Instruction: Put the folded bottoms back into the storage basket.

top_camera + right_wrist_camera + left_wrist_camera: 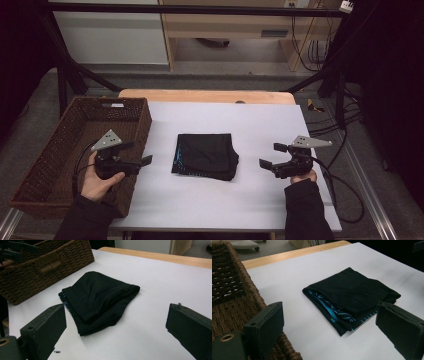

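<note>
A folded black garment with blue trim lies in the middle of the white table top. From the left gripper view the garment shows its blue-patterned edge; from the right gripper view the garment looks all black. My left gripper hovers over the basket's right wall, open, with nothing between its jaws. My right gripper stands open to the right of the garment, also holding nothing. Both point toward the garment without touching it.
A brown wicker basket sits at the table's left edge, seen as basket and basket in the gripper views. A wooden strip borders the far edge. Cables trail off the right side.
</note>
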Action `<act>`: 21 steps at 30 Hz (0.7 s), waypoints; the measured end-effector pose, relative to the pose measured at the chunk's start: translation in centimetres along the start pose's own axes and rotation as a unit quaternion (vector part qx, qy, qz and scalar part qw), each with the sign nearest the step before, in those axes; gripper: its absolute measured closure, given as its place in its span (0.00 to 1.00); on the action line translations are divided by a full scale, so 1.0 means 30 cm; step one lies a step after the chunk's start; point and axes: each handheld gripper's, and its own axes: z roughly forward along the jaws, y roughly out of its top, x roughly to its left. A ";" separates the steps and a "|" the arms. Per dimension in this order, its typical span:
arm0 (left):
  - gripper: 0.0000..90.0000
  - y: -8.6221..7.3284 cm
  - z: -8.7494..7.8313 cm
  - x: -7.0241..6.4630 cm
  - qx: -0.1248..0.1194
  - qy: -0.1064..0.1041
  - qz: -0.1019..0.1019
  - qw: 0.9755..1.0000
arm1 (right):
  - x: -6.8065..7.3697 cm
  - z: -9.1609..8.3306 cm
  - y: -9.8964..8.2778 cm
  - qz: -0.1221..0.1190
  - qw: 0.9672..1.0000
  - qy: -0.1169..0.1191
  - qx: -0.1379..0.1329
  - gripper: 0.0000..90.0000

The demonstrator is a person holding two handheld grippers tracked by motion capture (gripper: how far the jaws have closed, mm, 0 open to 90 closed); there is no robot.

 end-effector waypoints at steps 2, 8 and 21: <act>0.09 0.000 0.000 0.001 0.000 0.000 -0.001 1.000 | 0.000 0.000 0.000 0.000 1.000 0.000 0.000 0.04; 0.09 0.000 0.001 0.000 0.007 0.004 -0.005 1.000 | -0.001 0.000 0.000 0.001 1.000 -0.001 0.001 0.04; 0.09 0.011 -0.004 -0.006 0.005 0.006 -0.001 1.000 | -0.006 -0.001 -0.002 0.002 1.000 0.000 0.001 0.04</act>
